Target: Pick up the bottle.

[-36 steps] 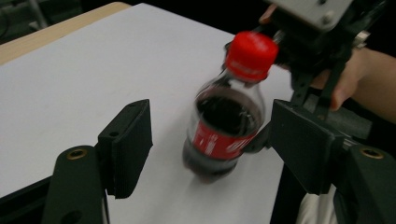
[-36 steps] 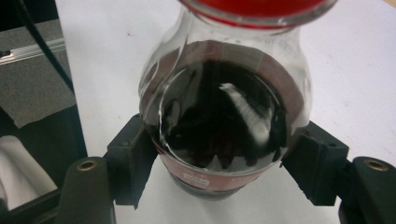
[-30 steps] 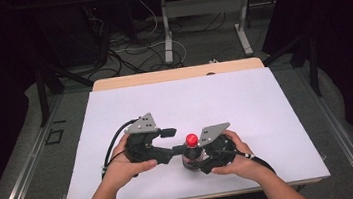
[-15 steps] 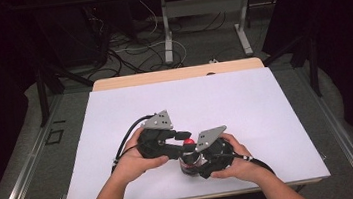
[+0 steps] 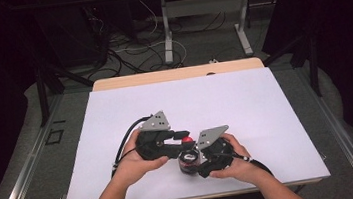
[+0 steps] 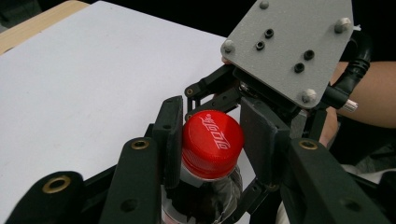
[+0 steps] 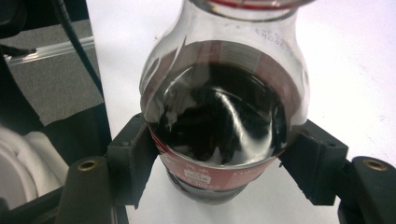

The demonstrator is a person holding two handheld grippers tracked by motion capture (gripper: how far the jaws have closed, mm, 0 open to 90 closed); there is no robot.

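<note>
Now my left gripper (image 6: 212,140) has just closed its jaws onto the red cap (image 6: 212,142) of the cola bottle (image 7: 222,116). My right gripper (image 7: 224,158) clamps the bottle's body, near the front edge of the white table (image 5: 244,96).

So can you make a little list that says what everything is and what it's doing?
bottle: small cola bottle, dark drink inside, standing on the white table
cap: red cap, still on
left hand-held gripper: jaws have just closed on the cap
right hand-held gripper: clamped round the bottle's body
</note>
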